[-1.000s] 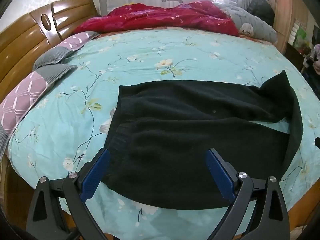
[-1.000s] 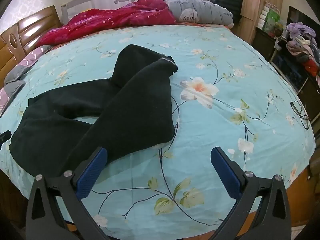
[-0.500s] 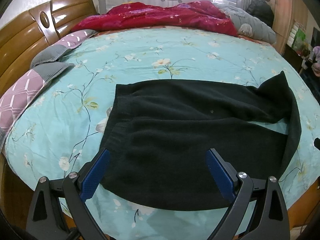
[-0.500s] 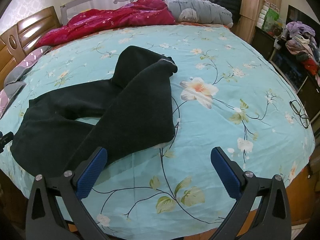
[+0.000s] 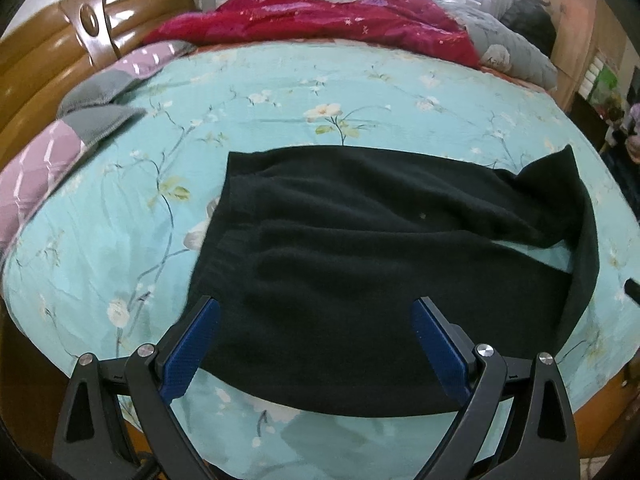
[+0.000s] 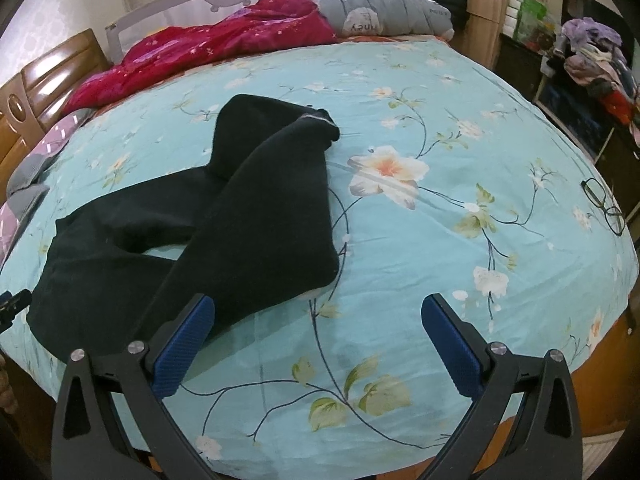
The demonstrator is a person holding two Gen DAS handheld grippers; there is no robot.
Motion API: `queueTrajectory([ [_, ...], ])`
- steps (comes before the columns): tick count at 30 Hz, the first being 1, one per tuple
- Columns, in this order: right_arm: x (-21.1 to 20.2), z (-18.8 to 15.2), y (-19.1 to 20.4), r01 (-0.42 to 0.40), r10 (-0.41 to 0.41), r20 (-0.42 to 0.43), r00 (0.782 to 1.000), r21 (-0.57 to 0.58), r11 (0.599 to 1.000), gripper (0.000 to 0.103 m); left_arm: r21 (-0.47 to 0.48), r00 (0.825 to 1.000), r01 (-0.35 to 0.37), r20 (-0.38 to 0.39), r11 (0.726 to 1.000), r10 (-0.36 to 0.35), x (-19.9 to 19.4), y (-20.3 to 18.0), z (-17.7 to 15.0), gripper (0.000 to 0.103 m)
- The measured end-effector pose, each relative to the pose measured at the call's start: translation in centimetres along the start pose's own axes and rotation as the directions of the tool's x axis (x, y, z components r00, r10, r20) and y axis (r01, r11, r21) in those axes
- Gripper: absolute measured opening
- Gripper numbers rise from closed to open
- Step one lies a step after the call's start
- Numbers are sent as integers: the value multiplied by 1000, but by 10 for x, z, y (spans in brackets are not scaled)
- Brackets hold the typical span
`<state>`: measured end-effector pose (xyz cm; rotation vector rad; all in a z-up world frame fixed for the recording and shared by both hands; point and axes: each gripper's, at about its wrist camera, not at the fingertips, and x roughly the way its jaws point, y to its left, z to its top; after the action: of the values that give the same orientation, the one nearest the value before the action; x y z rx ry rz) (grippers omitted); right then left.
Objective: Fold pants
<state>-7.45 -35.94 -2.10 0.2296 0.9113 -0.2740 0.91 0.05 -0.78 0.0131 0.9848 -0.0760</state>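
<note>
Two grippers, left gripper [image 5: 314, 344] and right gripper [image 6: 318, 338]: jaws wide open, empty. Black pants [image 5: 380, 264] on bed [image 6: 440, 128]: soft, limp, light. Pinch waistband corner and leg hem.

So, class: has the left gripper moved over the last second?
Yes. The left gripper has edged left and forward: in its view, the wooden headboard and black pants have slid right and grown.

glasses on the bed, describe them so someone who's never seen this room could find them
Start at the bed with the turquoise flowered sheet. Go to its right edge, the side nearest the dark shelf piled with clothes. The glasses lie there alone: thin dark frames, small and wiry, far from the black pants.
</note>
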Motion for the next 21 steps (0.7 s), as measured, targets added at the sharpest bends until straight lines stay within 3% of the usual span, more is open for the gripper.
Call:
queueTrajectory([
  [5, 2, 9, -5, -12, 12, 4, 1000, 13, 1000, 103, -68, 998, 37, -52, 997, -41, 5, 10, 11, 97],
  [11, 20, 40, -22, -32, 34, -18, 999, 84, 996, 103, -182, 992, 23, -121, 983, -46, 1, 41, 9, 97],
  [13, 30, 54, -28, -48, 51, -26, 998, 114, 992, 103, -236, 978, 79, -169, 969, -121, 7, 44, -3, 97],
  [16, 45, 76, -33, -66, 73, -41, 997, 149, 987, 103, -314, 922, 186, -273, 931, -276, 28, 34, -26, 97],
  [20, 76, 107, -29, -125, 145, -86, 986, 212, 969, 103, -332, 880, 167, -374, 929, -292, 47, 18, -47, 95],
  [21, 85, 113, -24, -124, 148, -100, 984, 214, 969, 103, -352, 863, 179, -393, 919, -318, 53, 15, -51, 95],
])
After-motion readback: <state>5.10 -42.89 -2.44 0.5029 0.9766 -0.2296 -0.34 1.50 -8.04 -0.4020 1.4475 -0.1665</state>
